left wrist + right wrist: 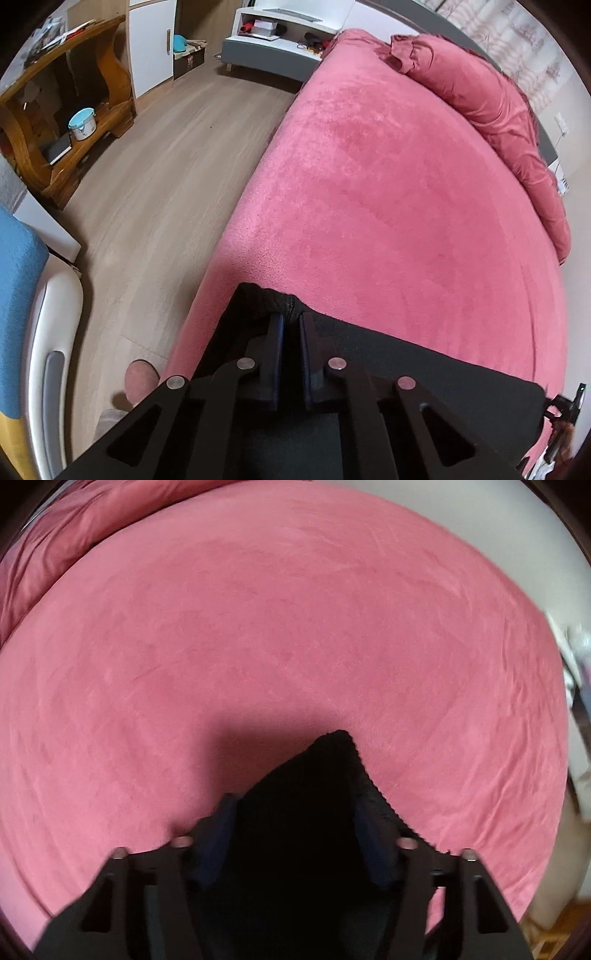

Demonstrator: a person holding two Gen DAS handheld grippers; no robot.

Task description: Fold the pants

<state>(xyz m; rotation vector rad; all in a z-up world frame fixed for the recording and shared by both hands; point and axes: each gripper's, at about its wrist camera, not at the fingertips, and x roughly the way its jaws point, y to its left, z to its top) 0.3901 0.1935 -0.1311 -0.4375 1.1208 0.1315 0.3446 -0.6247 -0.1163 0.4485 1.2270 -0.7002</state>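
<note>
Black pants (406, 354) lie along the near edge of a pink bed (369, 184). My left gripper (291, 325) is shut on a bunched corner of the pants near the bed's left edge. In the right wrist view a ribbed black corner of the pants (325, 768) peaks up between the fingers of my right gripper (295, 812) over the pink bed (258, 609). Its jaws stand well apart, with the fabric filling the gap and the ribbed edge running past the right finger (369, 816). The pants under both grippers are hidden.
A pink pillow or rolled duvet (480, 96) lies along the bed's far side. Left of the bed is wooden floor (166, 166), a wooden shelf unit (74, 110), a white nightstand (273, 40) and a blue-and-white chair (22, 295). A person's slippered foot (140, 380) stands by the bed.
</note>
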